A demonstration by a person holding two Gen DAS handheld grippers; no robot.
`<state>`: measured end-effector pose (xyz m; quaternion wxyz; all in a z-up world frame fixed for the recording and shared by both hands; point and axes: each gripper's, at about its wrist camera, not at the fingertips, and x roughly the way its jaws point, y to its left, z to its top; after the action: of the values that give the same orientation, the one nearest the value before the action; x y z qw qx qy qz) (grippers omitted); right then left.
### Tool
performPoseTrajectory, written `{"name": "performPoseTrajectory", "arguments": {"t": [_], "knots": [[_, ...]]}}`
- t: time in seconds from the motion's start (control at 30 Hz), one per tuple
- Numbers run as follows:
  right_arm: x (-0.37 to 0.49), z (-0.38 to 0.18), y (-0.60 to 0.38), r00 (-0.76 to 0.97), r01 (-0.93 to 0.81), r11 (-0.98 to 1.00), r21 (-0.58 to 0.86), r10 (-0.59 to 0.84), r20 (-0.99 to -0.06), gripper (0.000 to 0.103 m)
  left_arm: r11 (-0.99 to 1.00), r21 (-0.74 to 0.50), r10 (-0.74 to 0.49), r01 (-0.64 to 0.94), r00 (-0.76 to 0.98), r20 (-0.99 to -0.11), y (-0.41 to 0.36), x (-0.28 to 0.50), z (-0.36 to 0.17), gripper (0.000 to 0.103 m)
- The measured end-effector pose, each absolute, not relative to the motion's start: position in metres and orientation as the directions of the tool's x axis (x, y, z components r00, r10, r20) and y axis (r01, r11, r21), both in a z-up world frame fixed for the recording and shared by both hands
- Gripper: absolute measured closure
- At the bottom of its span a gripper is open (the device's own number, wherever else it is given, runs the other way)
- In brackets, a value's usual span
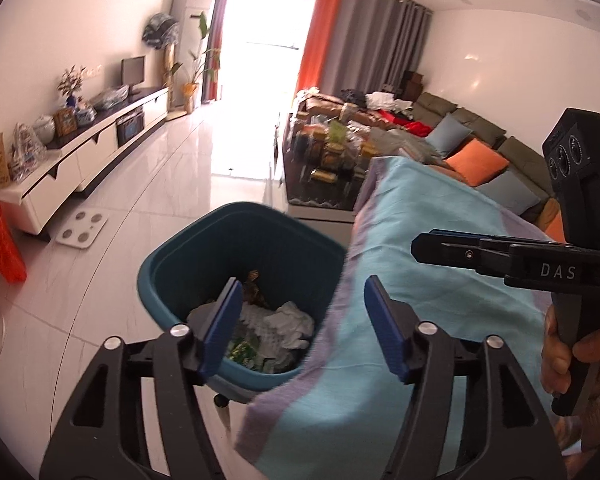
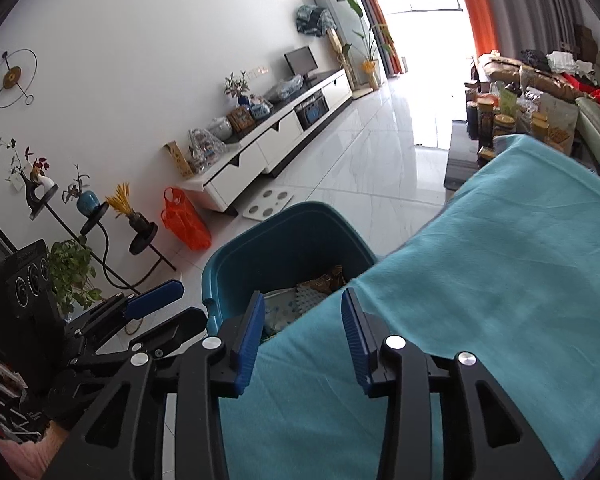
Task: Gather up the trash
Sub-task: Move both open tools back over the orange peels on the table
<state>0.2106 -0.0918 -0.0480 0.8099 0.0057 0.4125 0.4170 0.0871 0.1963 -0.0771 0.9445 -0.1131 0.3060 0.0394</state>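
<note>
A teal trash bin [image 1: 204, 248] stands on the floor beside a table covered with a turquoise cloth [image 1: 440, 280]. It holds crumpled white tissue [image 1: 288, 324] and wrappers [image 1: 256, 284]. My left gripper [image 1: 302, 328] is open and empty above the bin's near rim and the cloth edge. In the right wrist view the bin [image 2: 284, 240] sits ahead, left of the cloth [image 2: 480, 280]. My right gripper [image 2: 304, 340] is open and empty over the cloth edge. The right gripper also shows in the left wrist view [image 1: 428, 246], and the left gripper in the right wrist view [image 2: 156, 300].
A white TV cabinet [image 1: 80, 156] runs along the left wall, with a white scale [image 1: 82, 230] and an orange bag [image 1: 0, 240] on the floor. A cluttered coffee table [image 1: 332, 160] and a sofa [image 1: 480, 148] lie behind. Plant stands [image 2: 92, 216] are at the left.
</note>
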Motion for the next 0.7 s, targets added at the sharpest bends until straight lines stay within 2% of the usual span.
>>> {"name": "performPoseTrajectory", "arguments": {"t": [0.3,0.7], "knots": [[0.185,-0.022,-0.188,0.446,-0.603,0.718,0.349,0.665,-0.599,0.058,0.975,-0.197,-0.196,0.103,0.819,-0.539,0.111,0.083,-0.057,0.034],[0.152,-0.029,-0.332,0.635,-0.342,0.881,0.327,0.473,-0.611,0.057,0.895,-0.203,-0.437,0.396,0.695,-0.572,-0.019,0.087,-0.065,0.034]]}}
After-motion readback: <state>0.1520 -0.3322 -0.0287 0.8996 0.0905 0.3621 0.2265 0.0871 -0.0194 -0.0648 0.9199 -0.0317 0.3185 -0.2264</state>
